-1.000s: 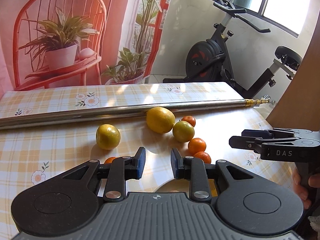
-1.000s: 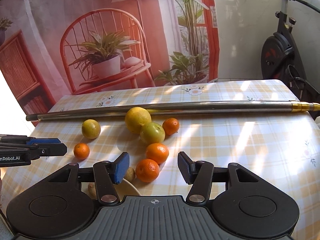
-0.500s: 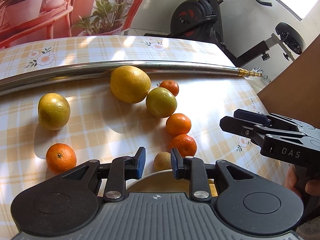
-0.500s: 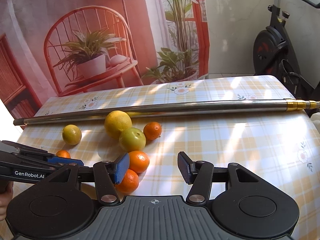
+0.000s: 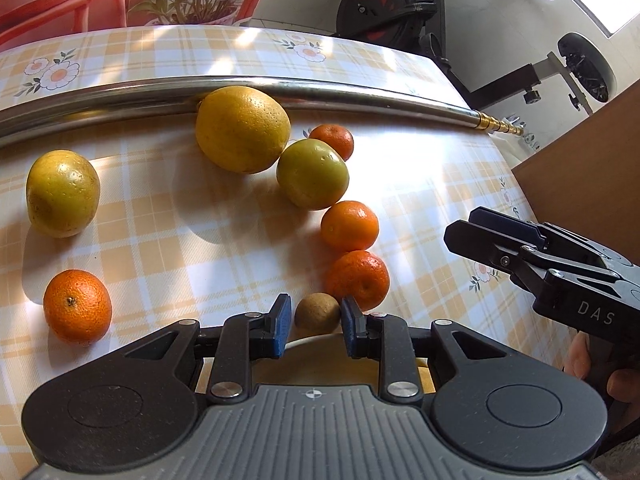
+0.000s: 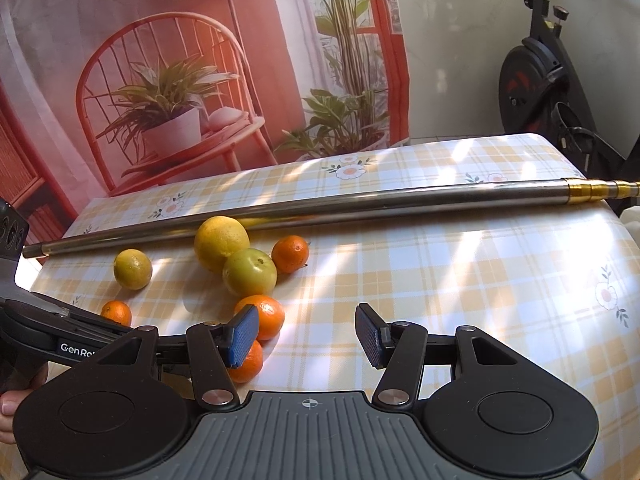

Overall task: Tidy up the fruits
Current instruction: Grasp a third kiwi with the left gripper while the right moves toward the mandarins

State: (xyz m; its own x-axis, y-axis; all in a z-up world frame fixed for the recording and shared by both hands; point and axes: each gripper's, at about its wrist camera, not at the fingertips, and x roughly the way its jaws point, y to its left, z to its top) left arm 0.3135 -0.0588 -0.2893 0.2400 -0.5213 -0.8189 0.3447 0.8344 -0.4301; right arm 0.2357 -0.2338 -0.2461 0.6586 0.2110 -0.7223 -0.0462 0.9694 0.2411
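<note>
Orange and yellow fruit (image 5: 242,129) all loose on the table (image 5: 420,92); none sorted yet. Left gripper (image 5: 313,330) spread around a small brown fruit (image 5: 317,311), not touching. Right gripper (image 6: 306,335) spread, empty.

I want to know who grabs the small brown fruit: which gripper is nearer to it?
Left. The left gripper has its open fingers on either side of the small brown fruit; the right gripper hovers off to its right, also open.

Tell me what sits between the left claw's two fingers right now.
In the left wrist view, a small brownish fruit sits between the open left claw's blue pads, not yet pinched. A tangerine lies just right of it.
</note>
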